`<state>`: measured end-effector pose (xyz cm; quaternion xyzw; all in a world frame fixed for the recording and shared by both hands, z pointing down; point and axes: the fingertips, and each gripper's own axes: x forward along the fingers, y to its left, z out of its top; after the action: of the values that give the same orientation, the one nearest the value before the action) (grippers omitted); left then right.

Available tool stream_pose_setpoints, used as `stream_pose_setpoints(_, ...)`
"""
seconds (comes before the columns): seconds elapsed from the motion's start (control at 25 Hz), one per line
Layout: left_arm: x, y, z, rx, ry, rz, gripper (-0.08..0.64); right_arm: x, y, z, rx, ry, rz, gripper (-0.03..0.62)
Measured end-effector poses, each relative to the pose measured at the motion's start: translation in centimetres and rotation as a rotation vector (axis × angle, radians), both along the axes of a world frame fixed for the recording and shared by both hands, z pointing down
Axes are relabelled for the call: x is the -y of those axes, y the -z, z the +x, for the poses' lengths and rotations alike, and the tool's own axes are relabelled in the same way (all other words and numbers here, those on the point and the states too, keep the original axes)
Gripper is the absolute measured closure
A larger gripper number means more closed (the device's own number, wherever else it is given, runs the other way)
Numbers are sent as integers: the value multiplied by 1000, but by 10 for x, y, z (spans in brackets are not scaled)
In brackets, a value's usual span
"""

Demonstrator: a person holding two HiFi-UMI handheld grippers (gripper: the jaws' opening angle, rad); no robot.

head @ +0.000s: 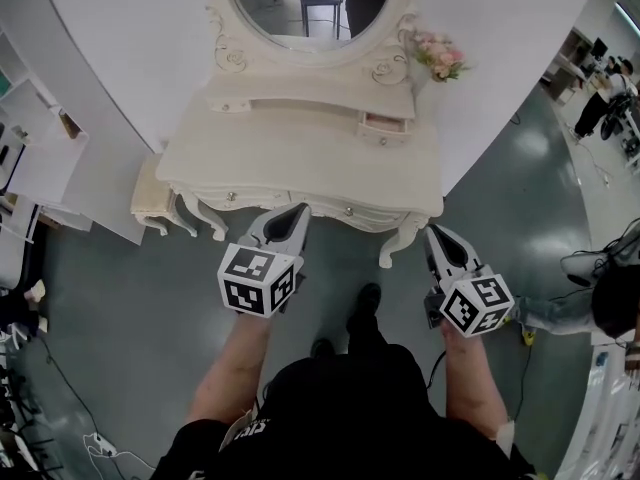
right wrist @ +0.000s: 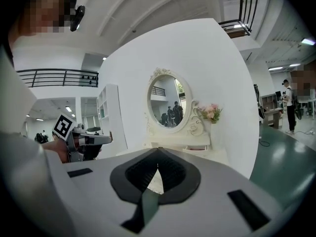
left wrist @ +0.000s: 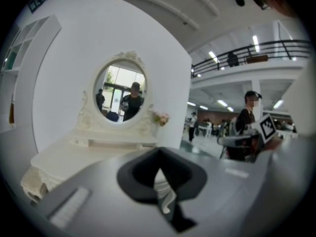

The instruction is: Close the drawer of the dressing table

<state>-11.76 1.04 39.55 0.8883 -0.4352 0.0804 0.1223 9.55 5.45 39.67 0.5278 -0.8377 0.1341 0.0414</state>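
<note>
Head view, risk: both my grippers hang short of the dressing table (head: pixel 280 158), near its front edge. The open drawer (head: pixel 385 126) sits far right on the raised tier. An off-centre push could, I judge, skew and jam it, or clip the flowers (head: pixel 440 56).
Head view, drawer: small, cream, pulled out a little from the tier.
Head view, fingers: left gripper (head: pixel 297 211) and right gripper (head: pixel 436 232) each pinched to a point, empty.
Left gripper view, fingers: left gripper (left wrist: pixel 159 152) tips together, nothing held; I cannot make out the drawer here.
Right gripper view, fingers: right gripper (right wrist: pixel 158 152) closed, empty. The drawer (right wrist: pixel 197 148) is far ahead, below the mirror (right wrist: pixel 167 100), to its right.
</note>
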Motion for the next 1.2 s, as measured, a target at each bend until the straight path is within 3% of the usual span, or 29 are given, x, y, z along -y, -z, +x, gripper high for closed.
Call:
stream_pose_setpoints(0.24, 51, -6, 13, 8, 35, -14, 552, 58, -2, 11, 14, 38, 6, 597)
stream_pose_setpoints(0.68, 157, -20, 74, 45, 48, -87, 552, 176, -30, 54, 63, 103, -64, 597)
stream_pose_setpoints(0.96, 202, -22, 99, 50, 91, -109, 552, 222, -40, 81, 86, 142, -86, 597)
stream_pose_setpoints(1.2, 215, -20, 104, 62, 102, -103, 552, 240, -45, 76, 94, 172, -99, 597)
